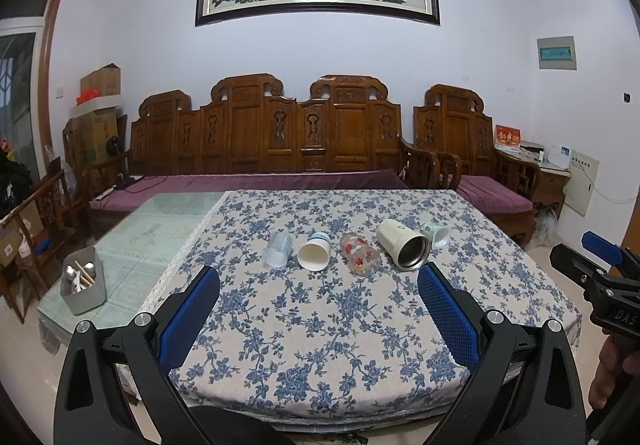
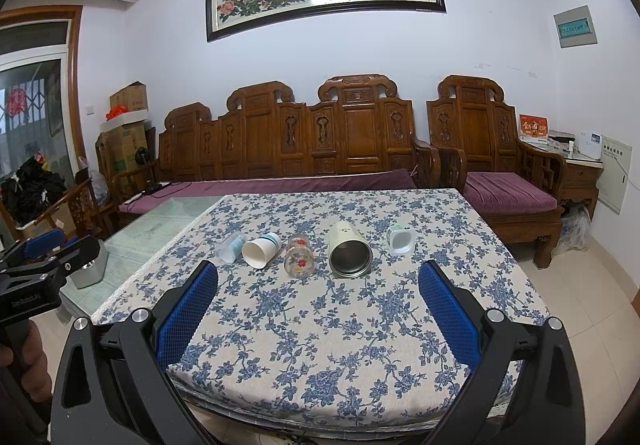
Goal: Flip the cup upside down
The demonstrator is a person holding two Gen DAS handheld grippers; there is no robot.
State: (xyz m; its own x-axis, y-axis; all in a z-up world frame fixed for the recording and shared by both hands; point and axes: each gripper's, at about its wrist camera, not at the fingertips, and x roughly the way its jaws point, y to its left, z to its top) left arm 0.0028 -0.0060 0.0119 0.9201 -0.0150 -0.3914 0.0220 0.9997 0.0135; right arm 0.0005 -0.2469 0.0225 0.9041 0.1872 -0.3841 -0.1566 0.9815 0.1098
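While both tongs hang above the near edge of the table, neither holds anything. Left gripper (image 1: 319, 281): blue-padded fingers spread wide, nothing between them but floral tablecloth (image 1: 320, 345). Right gripper (image 2: 318, 281): likewise spread wide and empty, level with the left one and just beside it.

Beyond the fingertips, a broad stretch of bare cloth runs up to a row of five vessels lying on their sides across the middle of the table, mouths toward the cameras. Left to right: clear plastic cup (image 1: 277, 250); white paper cup (image 1: 314, 252) with a blue band, touching or nearly touching the plastic one; glass tumbler with red flowers (image 1: 360, 255); cream steel-lined mug (image 1: 404, 244); small pale green cup (image 1: 437, 234), just beside the mug's far end. Narrow gaps part the middle items.

Cloth covers the right part of the table; its lace left edge leaves a strip of green glass tabletop (image 1: 160, 229) exposed. On that strip, near the left border: grey utensil caddy (image 1: 83, 281) with chopsticks. Past the far edge: carved wooden sofa (image 1: 264, 133) with purple cushions, matching armchair (image 1: 472, 149).
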